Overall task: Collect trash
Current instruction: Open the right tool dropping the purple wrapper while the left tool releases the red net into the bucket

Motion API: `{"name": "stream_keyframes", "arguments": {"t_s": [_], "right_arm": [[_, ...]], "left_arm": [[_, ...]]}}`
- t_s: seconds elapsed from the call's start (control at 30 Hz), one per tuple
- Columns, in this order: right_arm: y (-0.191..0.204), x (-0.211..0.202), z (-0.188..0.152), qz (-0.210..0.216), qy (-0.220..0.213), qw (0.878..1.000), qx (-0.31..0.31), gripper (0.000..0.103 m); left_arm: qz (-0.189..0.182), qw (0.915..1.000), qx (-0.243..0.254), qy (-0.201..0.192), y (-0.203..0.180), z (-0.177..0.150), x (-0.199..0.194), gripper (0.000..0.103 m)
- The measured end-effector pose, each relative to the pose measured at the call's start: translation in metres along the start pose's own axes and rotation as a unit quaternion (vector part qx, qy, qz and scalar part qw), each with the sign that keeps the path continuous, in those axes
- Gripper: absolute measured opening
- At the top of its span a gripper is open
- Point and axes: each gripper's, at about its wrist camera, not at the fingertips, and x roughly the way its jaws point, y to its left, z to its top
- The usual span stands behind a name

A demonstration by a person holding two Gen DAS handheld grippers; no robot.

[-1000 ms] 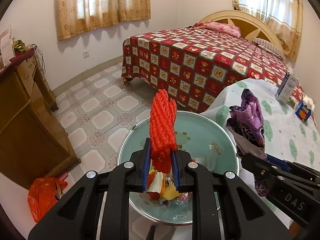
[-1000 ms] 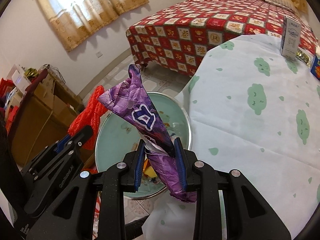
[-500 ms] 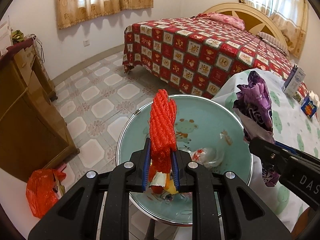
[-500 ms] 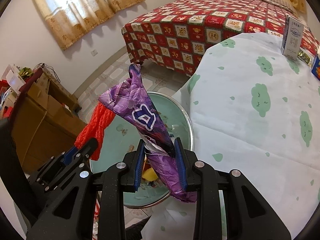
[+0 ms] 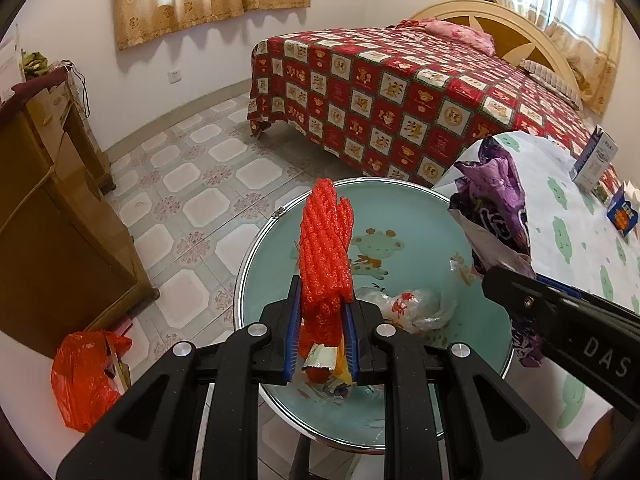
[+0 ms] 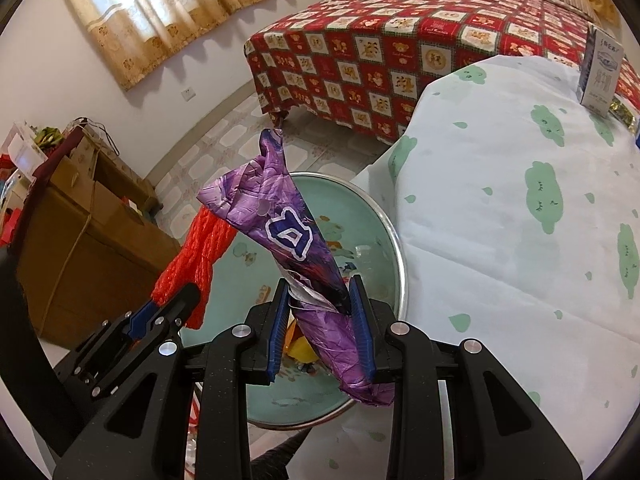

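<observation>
- the left gripper (image 5: 322, 334) has its blue-padded jaws pressed against a folded, ribbed red foam net (image 5: 326, 256), which stands upright between them and rises well above the fingertips.
- the right gripper (image 6: 322, 322) clamps a crumpled purple foil snack wrapper (image 6: 288, 236) low on its length; the wrapper leans up and to the left, and a short tail hangs below the jaws.
- both held pieces hang over a round pale green basin with a shiny metal rim and cartoon prints (image 5: 404, 216), which sits just beside the edge of a table covered in a white cloth with green cloud shapes (image 6: 520, 216).
- inside the basin lie a clear crumpled plastic bag with red marks (image 5: 408, 308) and some small colourful wrappers (image 5: 324, 368) under the left gripper's tips.
- in the left wrist view the right gripper's black body crosses the lower right corner, with the purple wrapper above the basin's right rim.
- on the far side of the table stand a white and blue carton (image 6: 602, 72) and a small blue box (image 5: 622, 212).
- behind are a bed with a red patchwork cover (image 5: 400, 92), a brown wooden cabinet (image 5: 44, 216) and an orange plastic bag (image 5: 86, 376) on the tiled floor.
</observation>
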Motion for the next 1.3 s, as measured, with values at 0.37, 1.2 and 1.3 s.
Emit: {"name": "stream_keyframes", "arguments": {"t_s": [0.37,1.2,1.3], "right_arm": [[0.000,0.017,0.003,-0.003,0.017,1.000,0.006,0.031],[0.003,0.047,0.012,-0.017,0.040,0.999,-0.009,0.030],[0.002,0.049,0.014,-0.014,0.040,0.999,-0.008,0.030]], "left_arm": [[-0.002,1.0000,0.000,0.009,0.002,-0.001,0.007,0.019],[-0.004,0.9995,-0.020,0.023,0.012,-0.001,0.015,0.019],[-0.006,0.9995,-0.021,0.023,0.013,-0.001,0.014,0.019]]}}
